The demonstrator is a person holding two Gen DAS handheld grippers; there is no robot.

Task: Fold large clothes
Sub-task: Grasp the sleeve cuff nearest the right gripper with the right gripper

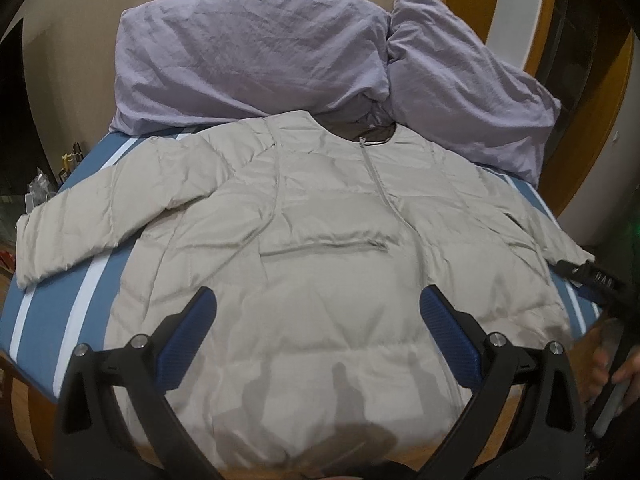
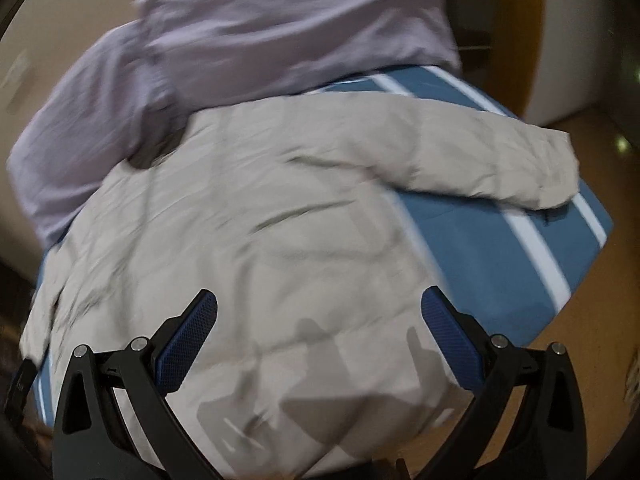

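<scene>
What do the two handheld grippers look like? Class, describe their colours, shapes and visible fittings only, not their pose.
The left gripper and right gripper look identical: black, angular, forked plastic arms with round silver bolt heads at the joints, each finger tipped with a flat blue pad bearing a fine dotted grip texture. No cables or markings are visible.

One beige puffer jacket, two sleeves out, at 9 and 3 o'clock. Two lilac pillows at 12 o'clock. One blue striped mattress; two grippers, left gripper and right gripper.
</scene>
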